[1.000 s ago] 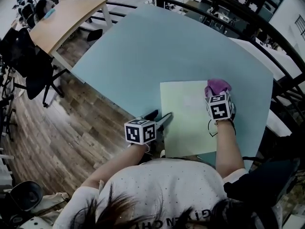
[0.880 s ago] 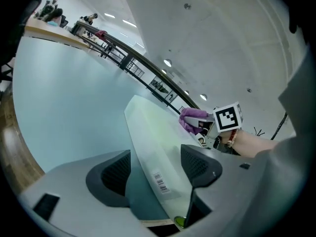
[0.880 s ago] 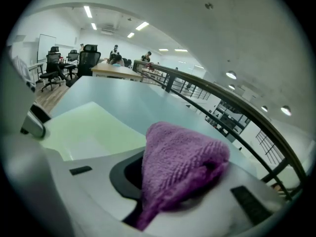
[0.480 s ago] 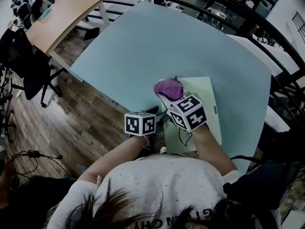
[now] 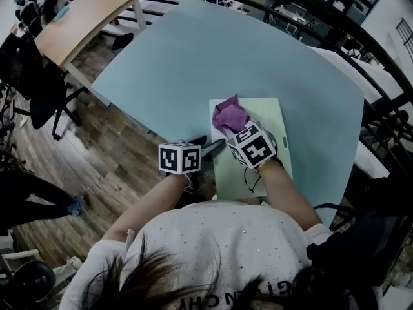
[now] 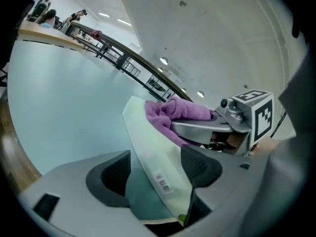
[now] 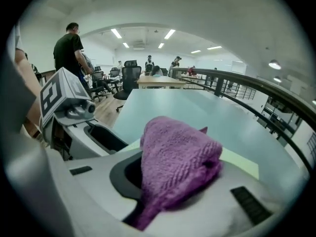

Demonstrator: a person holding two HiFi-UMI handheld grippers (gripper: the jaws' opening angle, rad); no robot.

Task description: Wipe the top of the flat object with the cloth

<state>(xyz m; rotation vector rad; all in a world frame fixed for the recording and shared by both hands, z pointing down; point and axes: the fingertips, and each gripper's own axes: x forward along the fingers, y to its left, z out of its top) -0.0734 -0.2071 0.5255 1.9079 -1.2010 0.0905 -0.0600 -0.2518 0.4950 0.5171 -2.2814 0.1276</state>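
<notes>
Two jobs going on: your right gripper (image 5: 235,133) is clamped tight on the cloth (image 5: 230,116), pressing it on the far-left part of the board (image 5: 271,115) to wipe, while your left gripper (image 5: 210,146) sits jaws apart around the near-left edge, gripping nothing, probably just keeping it from sliding.

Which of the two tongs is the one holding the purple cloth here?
The right tongs: the purple cloth is clamped in its jaws, over the pale green board. The left tongs only straddle that board's edge, jaws apart, with no cloth.
</notes>
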